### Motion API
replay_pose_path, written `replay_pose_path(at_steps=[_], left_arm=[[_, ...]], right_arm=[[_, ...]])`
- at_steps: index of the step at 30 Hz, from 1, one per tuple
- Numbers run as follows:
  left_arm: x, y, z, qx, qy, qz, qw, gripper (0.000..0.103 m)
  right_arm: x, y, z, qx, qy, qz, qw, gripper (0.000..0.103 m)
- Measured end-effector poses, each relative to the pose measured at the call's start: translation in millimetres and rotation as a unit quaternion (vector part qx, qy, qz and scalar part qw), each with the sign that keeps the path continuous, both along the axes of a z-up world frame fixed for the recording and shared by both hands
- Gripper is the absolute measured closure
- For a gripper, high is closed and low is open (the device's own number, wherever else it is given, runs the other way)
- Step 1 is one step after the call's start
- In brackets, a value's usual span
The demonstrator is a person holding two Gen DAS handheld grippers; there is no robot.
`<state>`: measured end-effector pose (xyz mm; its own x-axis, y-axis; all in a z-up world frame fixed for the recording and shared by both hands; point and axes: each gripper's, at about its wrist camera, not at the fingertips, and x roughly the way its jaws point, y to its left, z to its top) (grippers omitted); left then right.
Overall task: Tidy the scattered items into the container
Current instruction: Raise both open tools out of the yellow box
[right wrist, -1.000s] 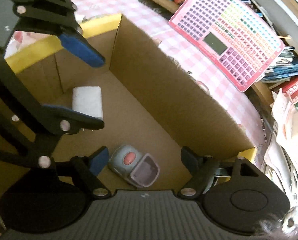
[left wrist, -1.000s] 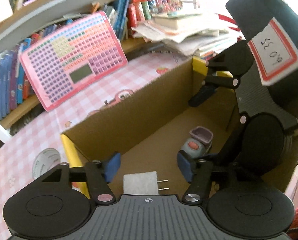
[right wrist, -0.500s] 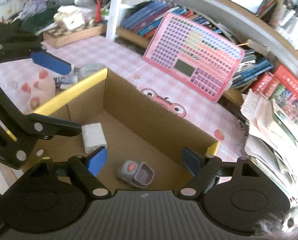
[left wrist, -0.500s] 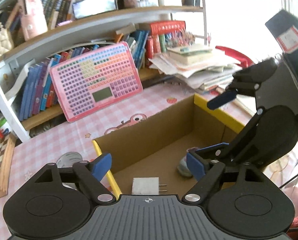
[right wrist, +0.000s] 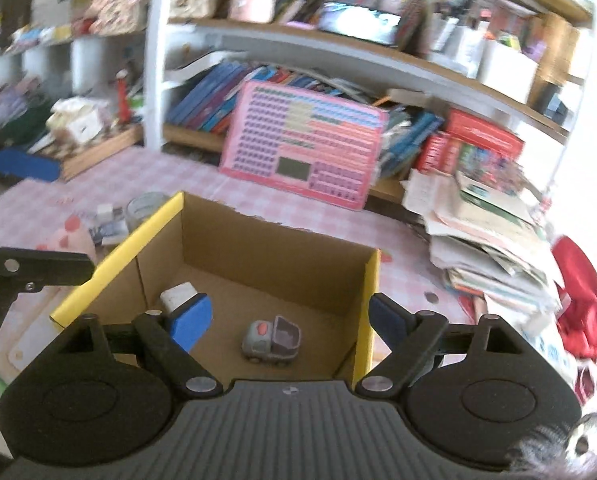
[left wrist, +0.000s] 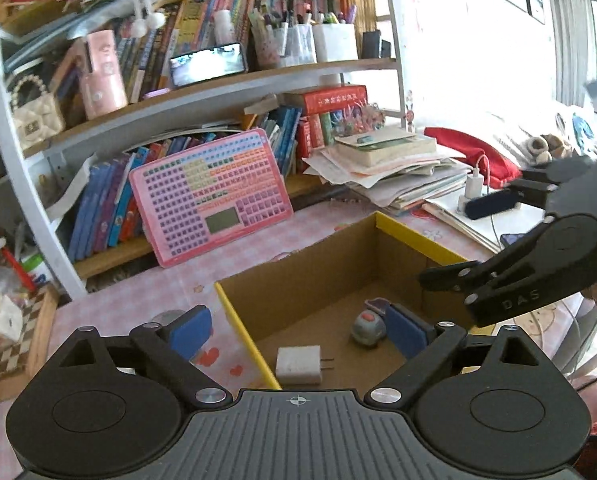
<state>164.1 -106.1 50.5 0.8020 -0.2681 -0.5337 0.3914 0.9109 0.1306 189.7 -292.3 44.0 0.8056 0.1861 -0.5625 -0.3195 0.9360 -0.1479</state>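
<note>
A cardboard box point(left wrist: 318, 280) with yellow-edged walls stands open on a pink checked tablecloth point(left wrist: 146, 296), two items lying on its floor: a white plug adapter point(left wrist: 299, 365) toward its left end and a small grey toy truck point(left wrist: 368, 326) with a red button toward its right, the two apart from each other.

The left gripper point(left wrist: 296, 334) is held above the box's near left corner, its blue-padded jaws spread wide, having just been opening, with nothing gripped between them. The right gripper point(right wrist: 284, 318) is held over the box's near right side, its jaws also parted and just opening further, empty; the truck point(right wrist: 271, 339) shows on the box floor in the gap between them, untouched.

On the cloth left of the box point(right wrist: 258, 256) lie a pink toy point(right wrist: 72, 240), a round lid-like disc point(right wrist: 144, 205) and some small packets point(right wrist: 108, 226). Behind the box, a pink keyboard toy point(left wrist: 208, 196) leans on a crowded bookshelf point(left wrist: 178, 92); a stack of papers point(left wrist: 394, 168) sits to the right.
</note>
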Motion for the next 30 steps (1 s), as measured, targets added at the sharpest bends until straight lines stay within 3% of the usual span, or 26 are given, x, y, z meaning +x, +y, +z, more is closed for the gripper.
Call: replay_pose_path(at_steps=[13,30], left_arm=[[-35.0,45.0,-14.1,-0.046,0.038,0.011,0.9982,0.007],[-67.0,92.2,-29.3,-0.06,0.069,0.028,0.9954,0.007]], right_arm=[[-68.0,20.5,-15.1,0.043,-0.006,-0.119,0.992,0.014],[-115.8,75.2,-25.9,0.044,0.013,-0.147,0.988,0.013]])
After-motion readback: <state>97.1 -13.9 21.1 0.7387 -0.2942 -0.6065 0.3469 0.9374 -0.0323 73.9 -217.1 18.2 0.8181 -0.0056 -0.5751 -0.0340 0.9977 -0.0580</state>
